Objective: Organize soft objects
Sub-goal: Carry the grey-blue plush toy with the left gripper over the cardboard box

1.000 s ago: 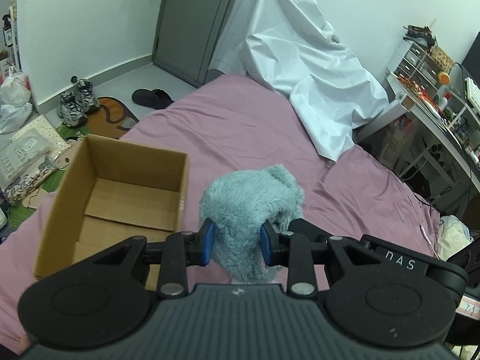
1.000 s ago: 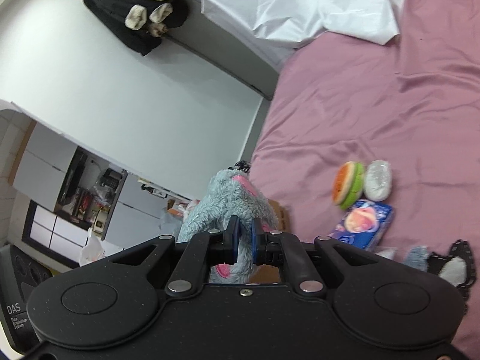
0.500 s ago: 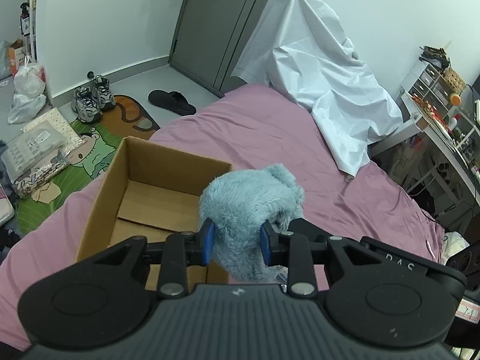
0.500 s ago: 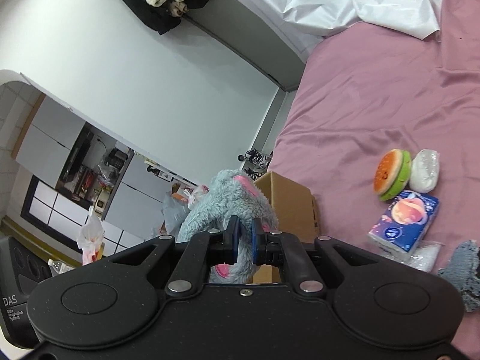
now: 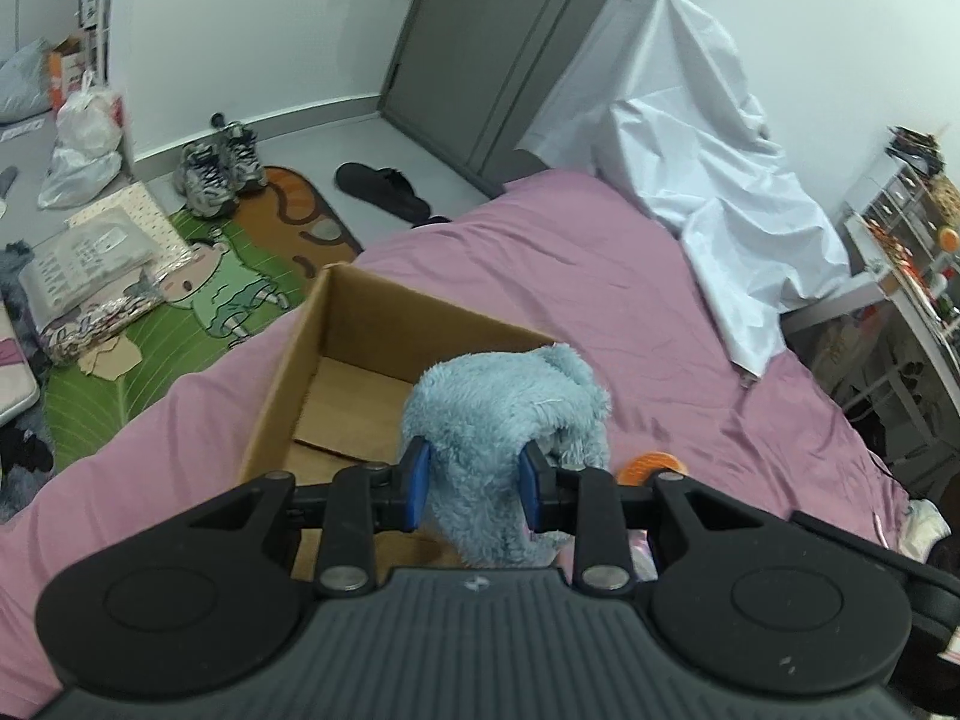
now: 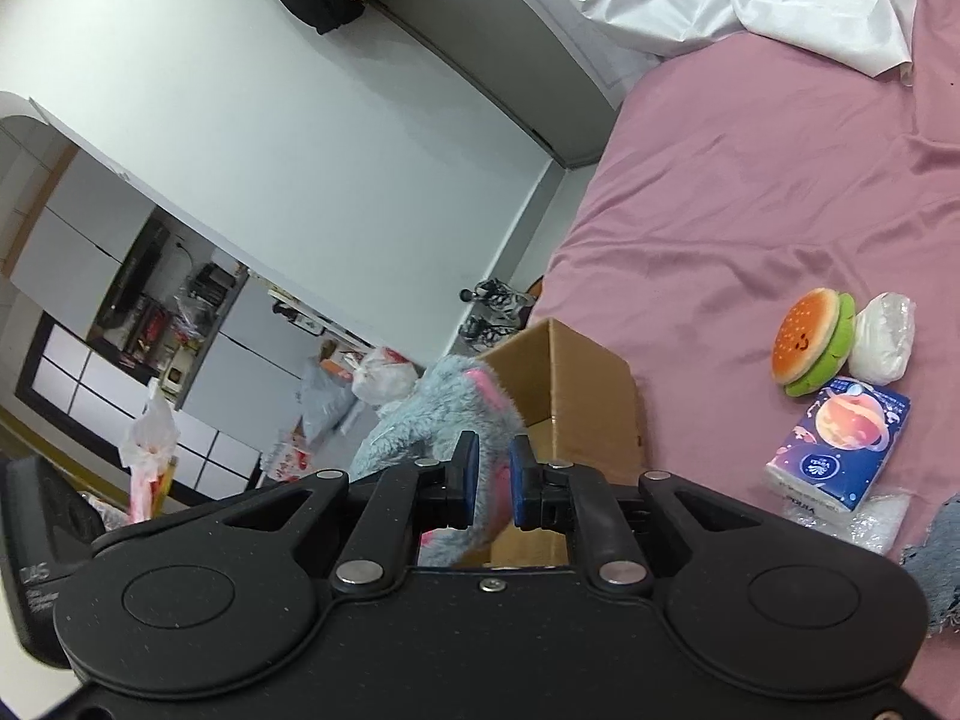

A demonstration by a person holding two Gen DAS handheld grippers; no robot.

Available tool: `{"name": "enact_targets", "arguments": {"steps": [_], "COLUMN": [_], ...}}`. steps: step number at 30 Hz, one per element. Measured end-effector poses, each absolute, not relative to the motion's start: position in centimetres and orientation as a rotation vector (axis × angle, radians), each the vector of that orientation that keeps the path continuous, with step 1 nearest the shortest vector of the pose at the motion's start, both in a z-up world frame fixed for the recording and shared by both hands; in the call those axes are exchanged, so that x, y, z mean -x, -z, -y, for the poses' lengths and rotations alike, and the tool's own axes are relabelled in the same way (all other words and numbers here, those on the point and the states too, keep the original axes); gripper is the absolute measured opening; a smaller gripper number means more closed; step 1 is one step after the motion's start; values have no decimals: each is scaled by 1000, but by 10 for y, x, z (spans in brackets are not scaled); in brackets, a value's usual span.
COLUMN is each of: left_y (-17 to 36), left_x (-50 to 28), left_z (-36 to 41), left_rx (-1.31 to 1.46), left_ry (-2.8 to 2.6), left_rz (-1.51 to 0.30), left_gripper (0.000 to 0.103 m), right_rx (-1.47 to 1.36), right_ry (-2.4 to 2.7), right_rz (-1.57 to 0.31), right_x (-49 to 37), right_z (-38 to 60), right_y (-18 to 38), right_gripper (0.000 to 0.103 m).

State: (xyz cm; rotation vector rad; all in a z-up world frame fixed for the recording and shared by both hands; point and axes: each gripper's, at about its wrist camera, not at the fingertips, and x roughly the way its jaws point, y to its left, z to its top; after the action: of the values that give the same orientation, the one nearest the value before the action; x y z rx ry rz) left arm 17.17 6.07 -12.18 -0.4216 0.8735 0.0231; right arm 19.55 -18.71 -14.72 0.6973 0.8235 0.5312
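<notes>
Both grippers hold one fluffy blue plush toy above the pink bed. My left gripper is shut on its body, right over the near right corner of an open cardboard box whose inside shows only its bottom flaps. In the right wrist view the toy shows a pink ear, and my right gripper has a thin fold of it between its pads while its jaws are opening slightly. The box stands just behind the toy.
On the bed to the right lie a burger plush, a white bundle, a tissue pack and blue-grey fabric. A white sheet drapes the far end. Sneakers, a slipper and bags lie on the floor.
Both grippers carried the toy toward the box, which now sits directly under and behind it. The right gripper's pads stand a little further apart than before.
</notes>
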Motion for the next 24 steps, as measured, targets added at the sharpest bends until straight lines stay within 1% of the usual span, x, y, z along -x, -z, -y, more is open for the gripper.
{"name": "enact_targets", "arguments": {"steps": [8, 20, 24], "left_y": [144, 172, 174], "left_x": [-191, -216, -219], "left_z": [-82, -82, -82], "left_rx": [430, 396, 383], "left_ry": [-87, -132, -148], "left_rz": [-900, -948, -961], "left_gripper": [29, 29, 32], "right_rx": [-683, -687, -683], "right_ry": [-506, -459, -450], "right_rz": [-842, -860, -870], "right_x": [-199, -205, -205], "right_z": [184, 188, 190], "right_y": [152, 160, 163], "right_gripper": [13, 14, 14]}}
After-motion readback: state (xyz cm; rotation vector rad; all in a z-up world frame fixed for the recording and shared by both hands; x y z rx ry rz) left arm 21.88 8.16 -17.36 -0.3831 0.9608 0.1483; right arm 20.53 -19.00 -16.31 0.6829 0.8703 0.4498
